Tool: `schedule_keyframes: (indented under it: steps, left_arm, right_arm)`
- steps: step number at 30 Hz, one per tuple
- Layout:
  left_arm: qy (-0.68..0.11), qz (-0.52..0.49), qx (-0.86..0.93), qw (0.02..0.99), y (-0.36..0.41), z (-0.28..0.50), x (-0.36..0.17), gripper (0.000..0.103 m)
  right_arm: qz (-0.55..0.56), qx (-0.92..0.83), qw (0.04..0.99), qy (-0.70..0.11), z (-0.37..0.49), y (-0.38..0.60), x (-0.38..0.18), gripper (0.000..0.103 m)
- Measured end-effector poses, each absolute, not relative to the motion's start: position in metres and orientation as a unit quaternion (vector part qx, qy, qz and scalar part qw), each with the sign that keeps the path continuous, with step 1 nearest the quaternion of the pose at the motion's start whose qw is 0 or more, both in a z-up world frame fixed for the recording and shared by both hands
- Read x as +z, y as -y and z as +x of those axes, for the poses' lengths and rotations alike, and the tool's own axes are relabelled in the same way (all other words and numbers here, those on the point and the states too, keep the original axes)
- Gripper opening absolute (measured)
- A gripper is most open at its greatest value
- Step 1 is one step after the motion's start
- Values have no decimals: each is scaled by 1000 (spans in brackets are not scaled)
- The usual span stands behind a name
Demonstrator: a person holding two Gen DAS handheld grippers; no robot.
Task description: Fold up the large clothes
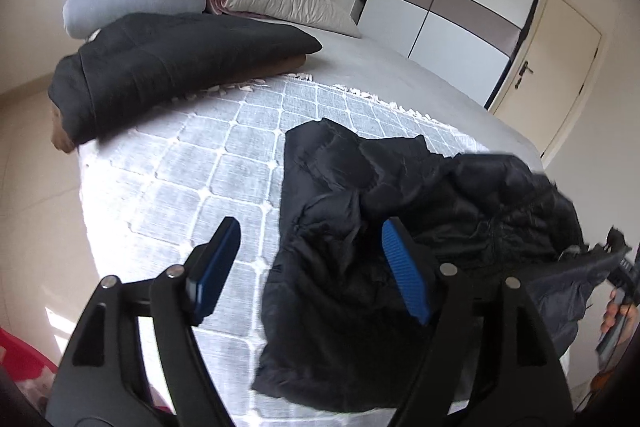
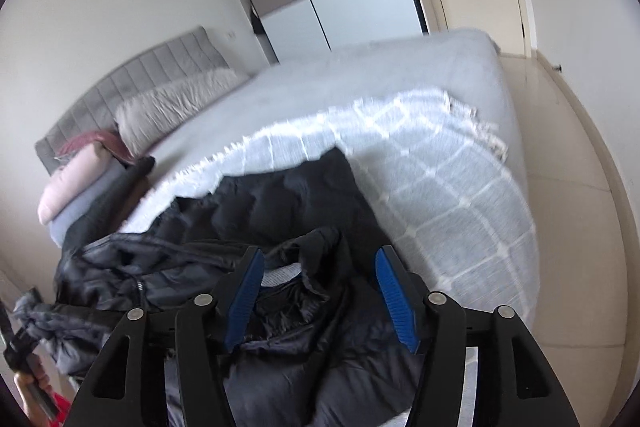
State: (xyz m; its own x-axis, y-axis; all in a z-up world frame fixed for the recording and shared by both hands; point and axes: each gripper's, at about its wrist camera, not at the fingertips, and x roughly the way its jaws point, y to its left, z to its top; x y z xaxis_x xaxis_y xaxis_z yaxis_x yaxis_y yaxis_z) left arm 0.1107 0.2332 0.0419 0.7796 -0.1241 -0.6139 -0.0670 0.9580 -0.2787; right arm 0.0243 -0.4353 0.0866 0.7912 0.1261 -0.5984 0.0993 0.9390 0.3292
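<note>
Black puffer jacket (image 1: pixel 360 235), crumpled, on grid-patterned blanket (image 1: pixel 192 155) at bed's near edge. Left gripper (image 1: pixel 308 263) and right gripper (image 2: pixel 320 291): both spread wide, grasping nothing, above jacket.

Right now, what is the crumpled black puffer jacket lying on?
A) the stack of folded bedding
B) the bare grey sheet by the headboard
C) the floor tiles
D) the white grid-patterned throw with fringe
D: the black puffer jacket lies crumpled on the white grid-patterned throw, with the left gripper and right gripper both open above it, holding nothing.
</note>
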Motion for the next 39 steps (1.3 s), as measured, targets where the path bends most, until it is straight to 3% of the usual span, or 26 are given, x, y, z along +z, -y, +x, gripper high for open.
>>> schedule_keyframes:
  steps: [12, 17, 22, 28, 32, 35, 39]
  left_arm:
    - [-353, -80, -88, 928, -229, 123, 16, 74]
    - [-394, -41, -76, 915, -206, 153, -3, 74]
    - [-376, -59, -93, 920, -192, 169, 10, 74]
    - [-371, -113, -54, 920, -189, 200, 8, 74]
    - [-409, -164, 8, 898, -205, 222, -11, 74]
    - [-414, -226, -12, 882, -224, 224, -16, 73]
    - [-382, -223, -79, 893, -230, 214, -8, 72]
  right_arm:
    - [163, 49, 930, -325, 15, 459, 75, 69]
    - [64, 28, 926, -370, 42, 429, 57, 69]
    - [17, 58, 922, -383, 66, 394, 60, 69]
    - [95, 47, 924, -368, 103, 390, 62, 69]
    - [156, -19, 906, -392, 124, 416, 37, 69]
    - [199, -8, 895, -399, 125, 436, 24, 69]
    - [215, 47, 902, -371, 111, 445, 33, 69]
